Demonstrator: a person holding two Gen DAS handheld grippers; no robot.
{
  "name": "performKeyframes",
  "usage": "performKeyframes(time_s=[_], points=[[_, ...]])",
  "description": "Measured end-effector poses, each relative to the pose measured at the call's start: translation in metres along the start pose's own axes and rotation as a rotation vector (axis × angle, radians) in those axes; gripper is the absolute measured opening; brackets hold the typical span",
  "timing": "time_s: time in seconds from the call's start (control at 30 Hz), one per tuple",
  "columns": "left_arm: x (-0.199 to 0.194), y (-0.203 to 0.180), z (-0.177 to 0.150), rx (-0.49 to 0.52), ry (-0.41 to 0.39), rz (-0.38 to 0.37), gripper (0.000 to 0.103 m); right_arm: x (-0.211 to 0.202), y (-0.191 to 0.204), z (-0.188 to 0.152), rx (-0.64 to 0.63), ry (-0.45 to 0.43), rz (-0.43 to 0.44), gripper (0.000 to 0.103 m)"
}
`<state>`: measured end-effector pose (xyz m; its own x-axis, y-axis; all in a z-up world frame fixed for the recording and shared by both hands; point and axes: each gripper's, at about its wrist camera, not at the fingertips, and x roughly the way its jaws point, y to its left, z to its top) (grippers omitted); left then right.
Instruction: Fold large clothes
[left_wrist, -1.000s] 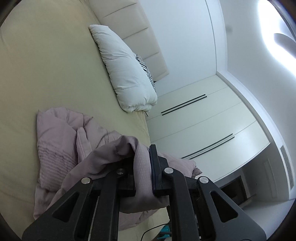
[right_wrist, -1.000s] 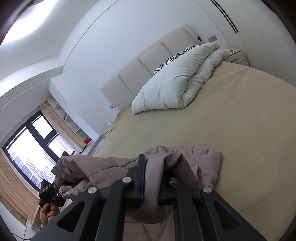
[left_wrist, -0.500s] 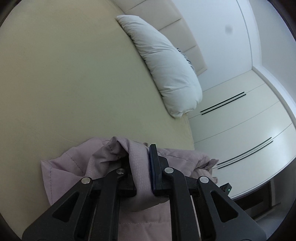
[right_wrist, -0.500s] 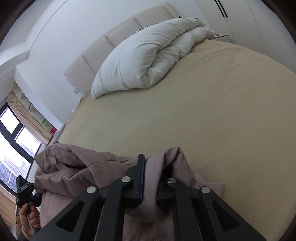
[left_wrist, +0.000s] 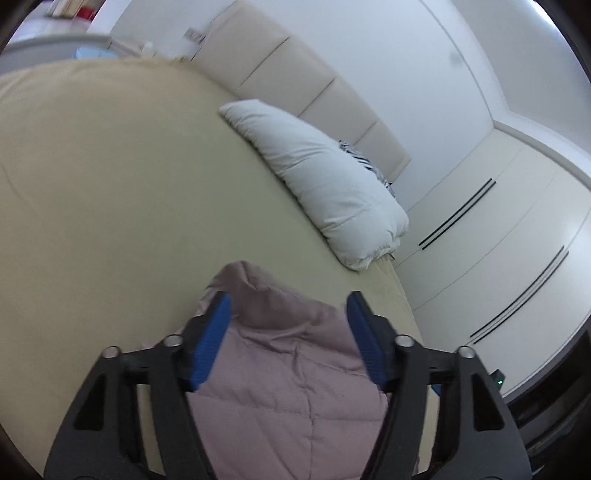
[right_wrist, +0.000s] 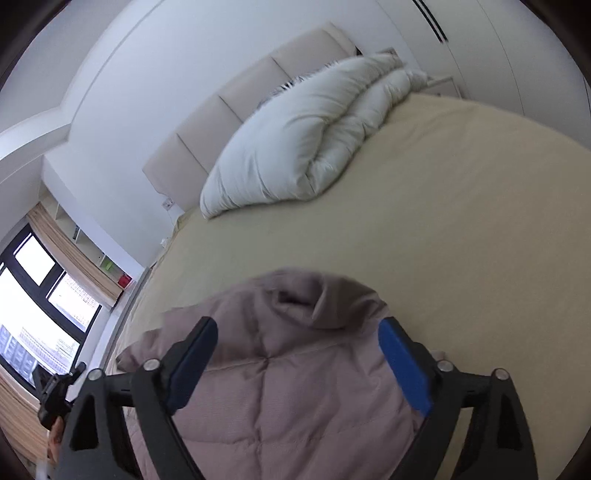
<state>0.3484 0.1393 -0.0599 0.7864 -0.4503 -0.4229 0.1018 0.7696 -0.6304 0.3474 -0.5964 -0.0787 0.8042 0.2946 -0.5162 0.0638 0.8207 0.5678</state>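
A mauve quilted jacket (left_wrist: 291, 373) lies on the beige bed (left_wrist: 110, 206) near its front edge; it also shows in the right wrist view (right_wrist: 288, 384). My left gripper (left_wrist: 288, 306) is open, its blue-padded fingers (left_wrist: 212, 332) spread either side of the jacket's raised fold. My right gripper (right_wrist: 299, 332) is open too, with its fingers (right_wrist: 402, 362) straddling the jacket's bunched top edge. Neither holds cloth.
A white folded duvet (left_wrist: 325, 184) lies at the head of the bed against the padded headboard (left_wrist: 306, 85), with a zebra-print pillow (left_wrist: 364, 160) behind it. White wardrobes (left_wrist: 498, 258) stand at the right. A window (right_wrist: 33, 314) is at the left.
Both grippers were shut on the jacket's fabric; now both have opened and let it go. The jacket has dropped flat onto the bed in front of the fingers.
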Motion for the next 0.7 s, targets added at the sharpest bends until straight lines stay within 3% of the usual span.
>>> performKeyframes(time_s=[0.07,0.2,0.37,0.47,0.7], points=[[0.006,-0.036,-0.012,0.130,0.012,0.021,0.070,-0.004,0.029,-0.007,-0.051,0.043,-0.002,0.093],[0.044,-0.088,-0.054,0.306,0.080,0.084,0.070,0.034,0.099,-0.043,-0.234,0.240,-0.042,0.062],[0.117,-0.107,-0.086,0.407,0.127,0.182,0.070,0.091,0.152,-0.068,-0.394,0.296,-0.123,0.063],[0.161,-0.082,-0.101,0.414,0.205,0.260,0.070,0.140,0.142,-0.065,-0.379,0.353,-0.203,0.065],[0.216,-0.039,-0.112,0.399,0.249,0.290,0.070,0.167,0.129,-0.071,-0.447,0.309,-0.238,0.068]])
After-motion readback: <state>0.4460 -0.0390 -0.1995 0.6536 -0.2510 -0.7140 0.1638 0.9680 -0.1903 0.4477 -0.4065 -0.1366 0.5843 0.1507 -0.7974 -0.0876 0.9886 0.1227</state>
